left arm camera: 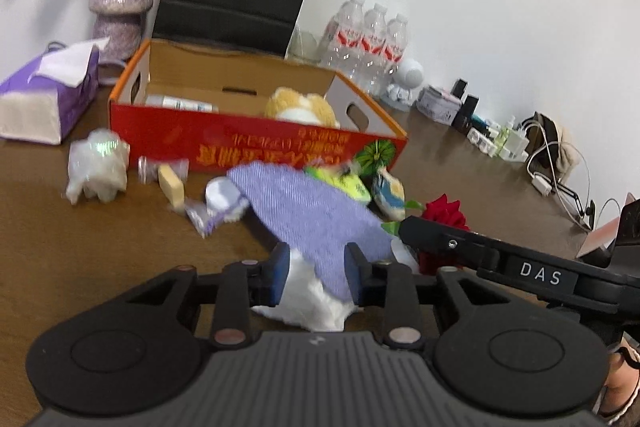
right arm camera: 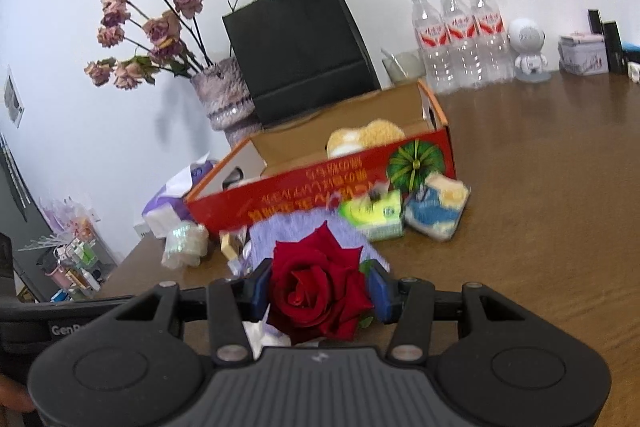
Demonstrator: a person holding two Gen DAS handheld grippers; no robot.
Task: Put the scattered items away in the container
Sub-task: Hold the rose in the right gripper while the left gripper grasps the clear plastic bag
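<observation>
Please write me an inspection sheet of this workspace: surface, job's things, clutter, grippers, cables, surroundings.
Surface: brown wooden table.
Job's things: red cardboard box holds a plush toy; purple cloth, sponges, soap bar lie outside.
Clutter: tissue pack, water bottles, black bag.
Grippers: left gripper shut on purple cloth; right gripper shut on red rose.
Cables: white cables by the wall.
Surroundings: white wall, vase of dried flowers.
</observation>
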